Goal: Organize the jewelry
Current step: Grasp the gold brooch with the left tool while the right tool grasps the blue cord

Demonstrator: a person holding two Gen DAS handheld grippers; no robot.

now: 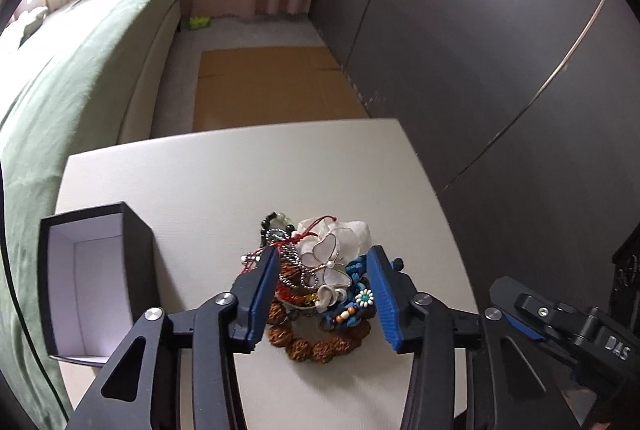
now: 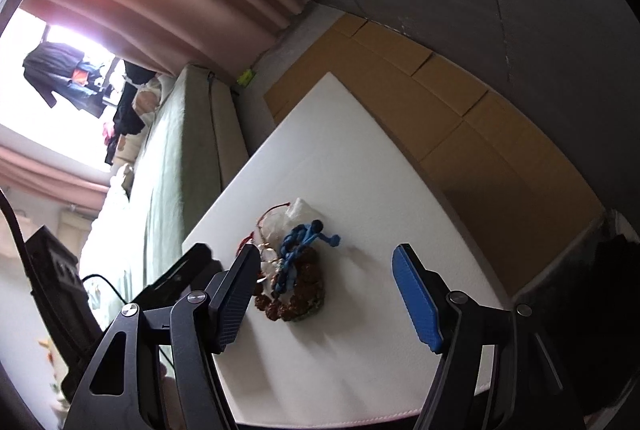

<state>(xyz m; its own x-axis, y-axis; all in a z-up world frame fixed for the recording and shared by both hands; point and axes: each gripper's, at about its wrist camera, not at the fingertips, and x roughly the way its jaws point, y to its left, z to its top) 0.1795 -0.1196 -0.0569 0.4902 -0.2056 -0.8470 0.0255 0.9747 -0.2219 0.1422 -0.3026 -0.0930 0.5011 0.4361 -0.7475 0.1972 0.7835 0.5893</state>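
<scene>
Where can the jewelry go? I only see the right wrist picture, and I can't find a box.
Observer: The left wrist view shows a black box standing open on the white table, left of the jewelry pile.
Operator: Is something inside it?
Observer: The part of its white inside that shows is bare.
Operator: What's the other gripper doing?
Observer: The left gripper has its blue-padded fingers open on either side of a wire butterfly on top of the pile.
</scene>
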